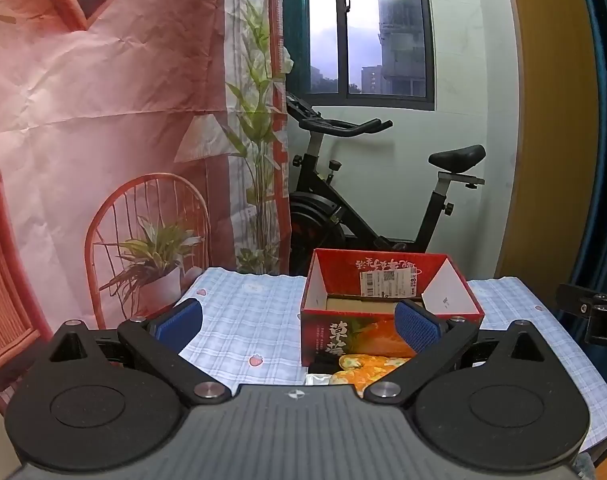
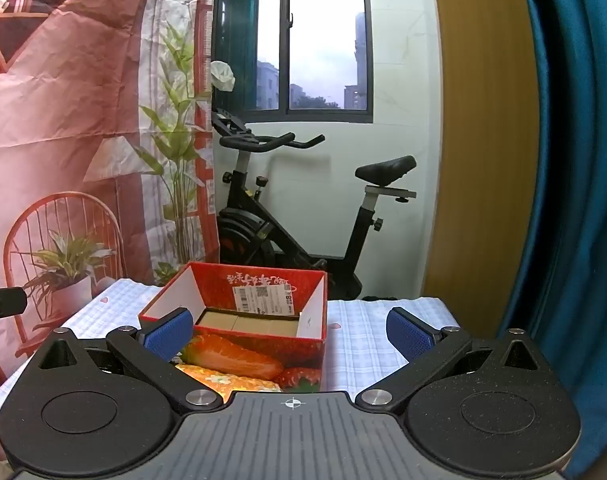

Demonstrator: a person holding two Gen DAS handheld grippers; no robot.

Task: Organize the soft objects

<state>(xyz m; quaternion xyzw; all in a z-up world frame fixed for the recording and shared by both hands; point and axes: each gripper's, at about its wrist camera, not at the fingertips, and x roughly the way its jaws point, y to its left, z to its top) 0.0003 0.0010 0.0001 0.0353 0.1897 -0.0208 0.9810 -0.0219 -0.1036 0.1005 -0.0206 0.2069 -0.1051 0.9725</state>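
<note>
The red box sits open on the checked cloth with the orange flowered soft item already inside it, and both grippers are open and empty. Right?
Not quite. The orange flowered soft item lies on the checked cloth in front of the red box, not inside it; the right wrist view shows it. The box is open, and the left gripper and right gripper are open and empty.

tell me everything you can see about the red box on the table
The red box is an open-topped cardboard carton printed with strawberries and Chinese lettering outside, plain white on its inner side walls. A white barcode label is stuck on the inner back wall, and the brown cardboard floor looks bare. It stands upright on the checked tablecloth. A yellow-orange flowered soft item lies at its near side; whether they touch is unclear.
</note>
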